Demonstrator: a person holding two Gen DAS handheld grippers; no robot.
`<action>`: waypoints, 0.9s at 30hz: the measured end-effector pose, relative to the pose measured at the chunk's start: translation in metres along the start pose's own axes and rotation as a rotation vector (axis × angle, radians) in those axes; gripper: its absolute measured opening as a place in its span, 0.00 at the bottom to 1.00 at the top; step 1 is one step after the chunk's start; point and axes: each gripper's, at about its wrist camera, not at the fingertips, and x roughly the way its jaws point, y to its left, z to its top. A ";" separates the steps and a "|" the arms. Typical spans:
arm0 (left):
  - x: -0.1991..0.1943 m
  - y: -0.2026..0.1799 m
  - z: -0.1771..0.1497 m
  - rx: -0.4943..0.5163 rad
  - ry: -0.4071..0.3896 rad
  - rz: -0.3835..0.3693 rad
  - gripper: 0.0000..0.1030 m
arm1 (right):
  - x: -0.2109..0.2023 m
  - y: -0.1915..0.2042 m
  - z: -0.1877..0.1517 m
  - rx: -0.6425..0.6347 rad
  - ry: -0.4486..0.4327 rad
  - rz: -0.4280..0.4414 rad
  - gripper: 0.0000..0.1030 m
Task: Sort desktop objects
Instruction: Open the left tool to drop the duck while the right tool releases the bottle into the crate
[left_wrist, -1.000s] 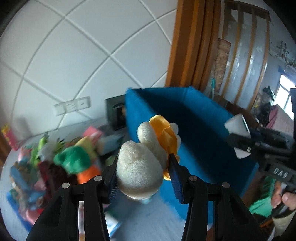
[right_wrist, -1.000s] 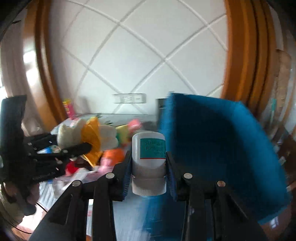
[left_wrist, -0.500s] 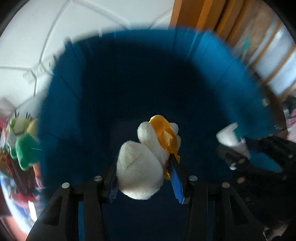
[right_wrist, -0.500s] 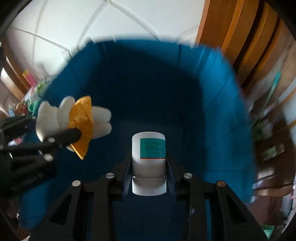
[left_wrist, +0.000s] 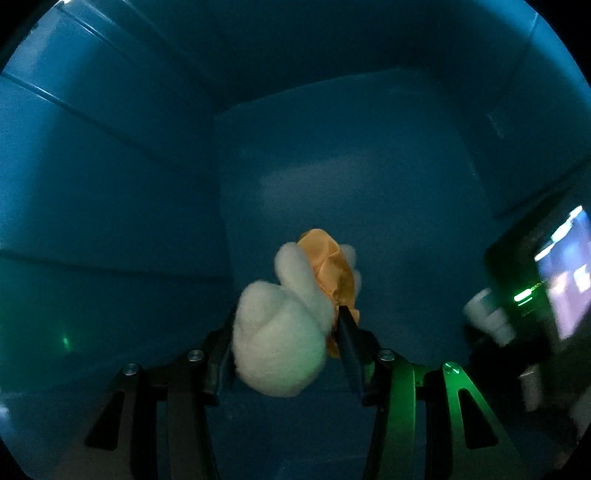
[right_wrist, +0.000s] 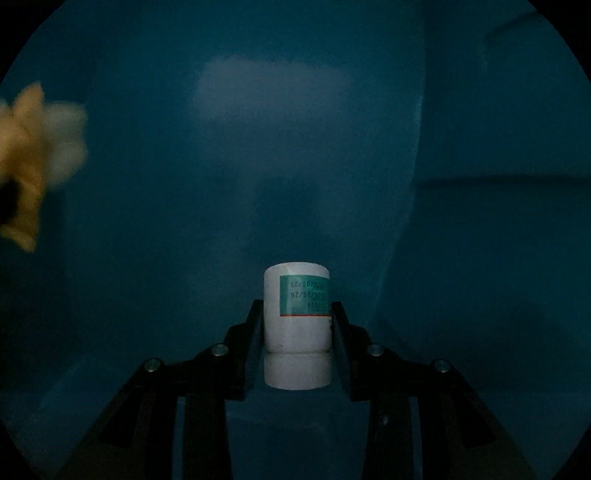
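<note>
Where gripper (right_wrist: 297, 328) clamps: bottle (right_wrist: 296, 332).

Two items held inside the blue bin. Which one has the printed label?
The white bottle in the right gripper: it has a green label with upside-down digits. The left gripper holds a white-and-orange plush toy, soft and unlabeled.

A big blue box (left_wrist: 110, 184) fills both views, seen from the inside. It is dark in there. Its walls have straight folds, and a corner line runs down the middle of the left view. A pale patch (right_wrist: 273, 88) shows on the far wall. By the box's right side a small screen (left_wrist: 565, 273) glows white, with a green light (left_wrist: 526, 296) just beside it. A tiny green dot (left_wrist: 65, 339) shines on the left wall.
</note>
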 end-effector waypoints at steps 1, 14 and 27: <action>0.001 -0.001 -0.001 0.004 0.004 -0.011 0.48 | 0.005 0.003 -0.001 -0.011 0.019 -0.005 0.33; -0.018 -0.005 -0.021 0.001 -0.009 -0.054 0.82 | -0.001 0.003 -0.004 0.029 0.040 0.036 0.33; -0.118 0.037 -0.052 -0.034 -0.149 -0.207 0.82 | -0.087 0.005 -0.025 0.069 -0.094 0.099 0.33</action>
